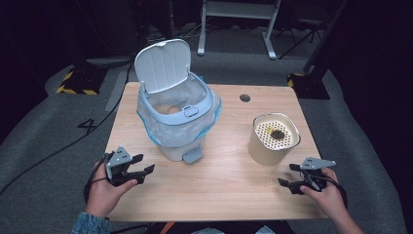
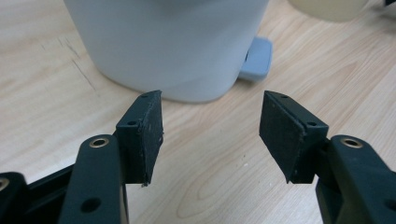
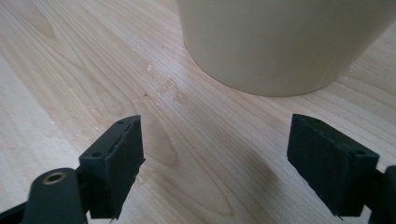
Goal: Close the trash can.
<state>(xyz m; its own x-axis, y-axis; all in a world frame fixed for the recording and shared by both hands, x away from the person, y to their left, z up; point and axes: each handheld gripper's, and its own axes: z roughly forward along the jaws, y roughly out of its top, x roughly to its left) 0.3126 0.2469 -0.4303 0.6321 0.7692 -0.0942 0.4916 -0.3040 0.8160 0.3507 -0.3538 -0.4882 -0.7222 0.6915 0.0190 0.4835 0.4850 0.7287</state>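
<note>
The little white bin (image 1: 178,114) stands on the left half of the counter (image 1: 219,185), with its lid (image 1: 162,65) tipped up and open. A clear bag lines it, and something pale lies inside. A blue foot pedal (image 1: 193,155) sticks out at the front. On the right half stands a cream cup (image 1: 272,139) with a top full of small holes. A dark bit and a yellow bit sit on that top.

The left tongs (image 1: 144,164) rest near the front left of the bin, with the jaws wide apart and nothing in them. In the left gripper view the left tongs (image 2: 211,126) point at the bin (image 2: 168,42) and the pedal (image 2: 257,58). The right tongs (image 1: 286,175) are wide apart too and hold nothing. They sit just in front of the cup. In the right gripper view the right tongs (image 3: 215,154) face the cup (image 3: 280,42).

It looks like the scraps from the cup should go into the bin. To do that well, the right tongs should close on the cup's side, low and firm, so it does not slip. Lift it straight up, carry it over the open bin, then tip it slowly. The left tongs can steady the bin so it stays put.

The counter is light wood, flat and smooth, with a small round hole (image 1: 245,97) near the back. Around it is grey carpet (image 1: 58,131), and the room behind is dark, with a white frame (image 1: 238,24) standing there.
</note>
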